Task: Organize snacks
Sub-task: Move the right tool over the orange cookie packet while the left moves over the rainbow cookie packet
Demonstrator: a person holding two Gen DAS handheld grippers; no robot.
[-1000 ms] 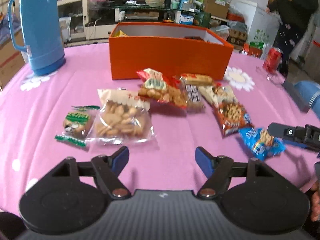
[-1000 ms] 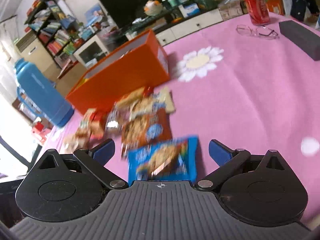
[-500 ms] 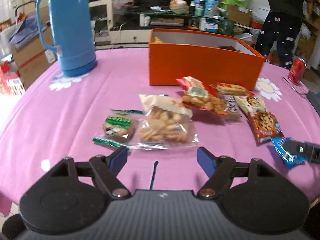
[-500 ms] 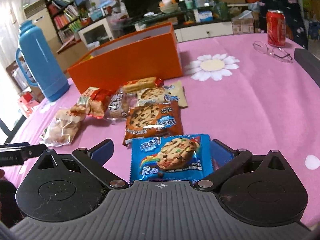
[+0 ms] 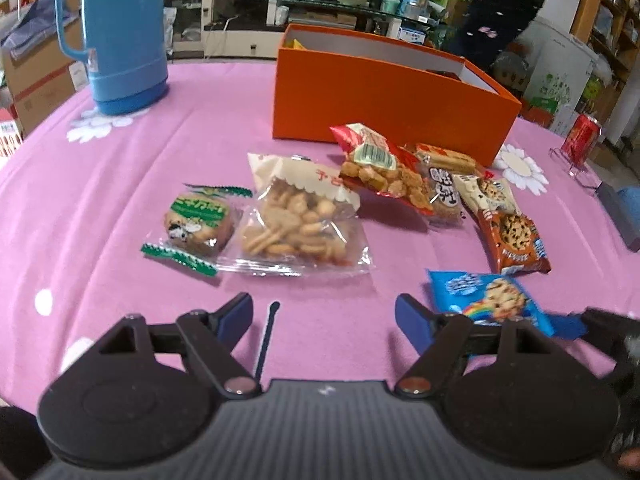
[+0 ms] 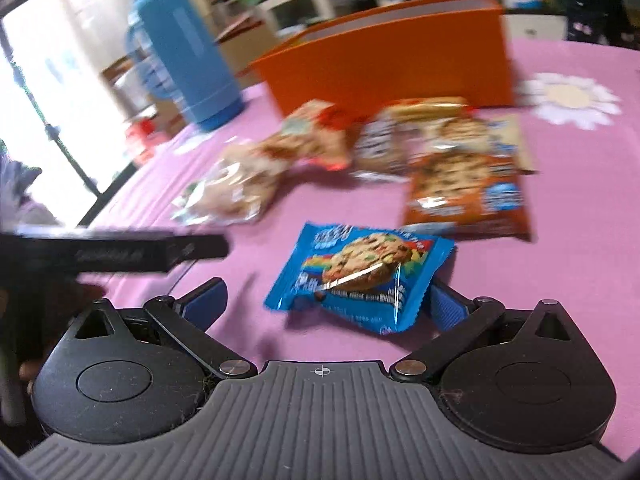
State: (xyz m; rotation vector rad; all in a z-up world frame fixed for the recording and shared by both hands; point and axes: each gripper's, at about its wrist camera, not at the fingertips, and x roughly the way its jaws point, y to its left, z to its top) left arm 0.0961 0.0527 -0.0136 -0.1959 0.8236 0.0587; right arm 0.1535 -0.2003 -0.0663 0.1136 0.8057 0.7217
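Observation:
Several snack packets lie on the pink tablecloth [image 5: 120,184] in front of an open orange box [image 5: 384,100]. My left gripper [image 5: 324,316] is open and empty, just short of a clear bag of crackers [image 5: 296,224] and a green-wrapped biscuit [image 5: 196,224]. My right gripper [image 6: 328,300] is open around a blue cookie packet [image 6: 360,276], whose right end touches the right finger [image 6: 448,308]. The same packet shows in the left wrist view [image 5: 492,300]. An orange cookie packet [image 6: 468,192] lies just beyond it. The right wrist view is blurred.
A blue thermos [image 5: 120,32] stands at the back left. A red can [image 5: 582,136] and glasses [image 5: 568,160] sit at the far right, beside a grey block [image 5: 620,216]. A person [image 5: 492,8] stands behind the table. The left gripper's finger [image 6: 120,254] crosses the right view.
Both grippers have swung leftward across the table. The blue packet now lies toward the right finger of my right gripper. My left gripper has come closer to the right one.

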